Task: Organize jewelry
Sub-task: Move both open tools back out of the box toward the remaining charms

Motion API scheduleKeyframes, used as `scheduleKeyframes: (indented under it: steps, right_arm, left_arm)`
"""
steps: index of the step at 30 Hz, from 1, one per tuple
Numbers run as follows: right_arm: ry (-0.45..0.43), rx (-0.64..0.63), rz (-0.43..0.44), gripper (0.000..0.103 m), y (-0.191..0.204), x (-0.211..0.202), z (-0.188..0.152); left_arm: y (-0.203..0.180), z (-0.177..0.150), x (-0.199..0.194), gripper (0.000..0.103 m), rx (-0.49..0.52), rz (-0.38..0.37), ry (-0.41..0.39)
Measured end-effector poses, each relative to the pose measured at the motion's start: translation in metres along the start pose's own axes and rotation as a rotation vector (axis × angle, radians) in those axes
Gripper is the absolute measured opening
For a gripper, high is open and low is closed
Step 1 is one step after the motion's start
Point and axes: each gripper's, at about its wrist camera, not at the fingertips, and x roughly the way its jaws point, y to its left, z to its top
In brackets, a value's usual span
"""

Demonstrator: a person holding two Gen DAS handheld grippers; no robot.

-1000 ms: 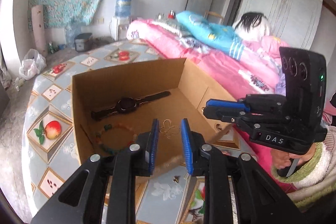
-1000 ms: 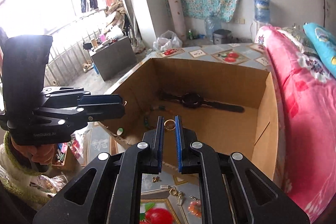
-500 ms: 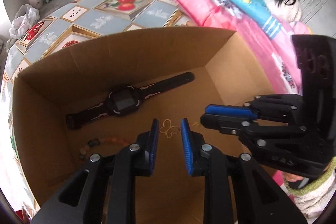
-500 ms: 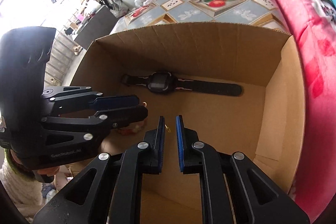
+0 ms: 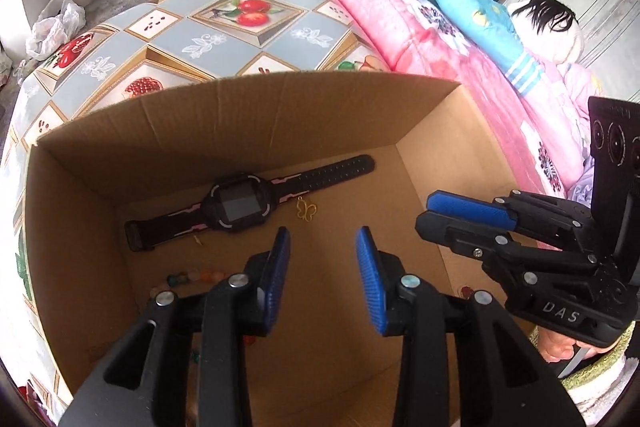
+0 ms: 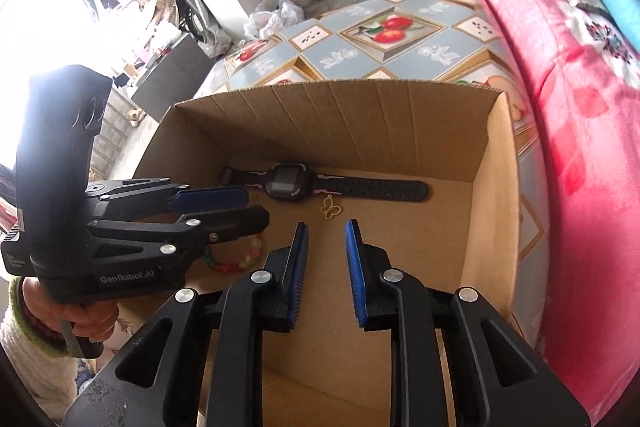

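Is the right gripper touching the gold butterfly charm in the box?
Apart. In the right wrist view the right gripper is open, and bare cardboard shows between its fingertips and the gold butterfly charm, which lies on the box floor beside the watch.

The cardboard box (image 5: 168,131) is plain brown. The watch (image 5: 240,203) lying in it is black, with pale pink trim on the strap. Beside it, the butterfly charm (image 6: 331,207) is gold. The bead bracelet (image 6: 240,259) mixes red, green and pale beads. Each hand-held gripper is black with blue pads (image 5: 276,275). The worktop (image 5: 224,27) shows grey-blue and cream tiles with red fruit. The bed's blanket (image 6: 580,75) is pink and flowered.
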Motion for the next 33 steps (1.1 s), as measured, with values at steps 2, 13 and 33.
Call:
scheduleKeyframes:
  steps: [2, 13, 33]
  right_arm:
    - [-0.018, -0.004, -0.002, 0.021, 0.001, -0.006, -0.002]
    - [-0.108, -0.015, 0.048, 0.021, 0.006, -0.055, -0.033]
    - [-0.158, -0.040, 0.155, 0.021, 0.036, -0.084, -0.160]
  left_arm:
    - [0.000, -0.002, -0.008, 0.033, 0.006, -0.002, -0.023]
    - [0.007, -0.043, -0.076, 0.033, -0.013, -0.079, -0.188]
    - [-0.019, -0.213, -0.110, 0.040, 0.122, -0.167, -0.341]
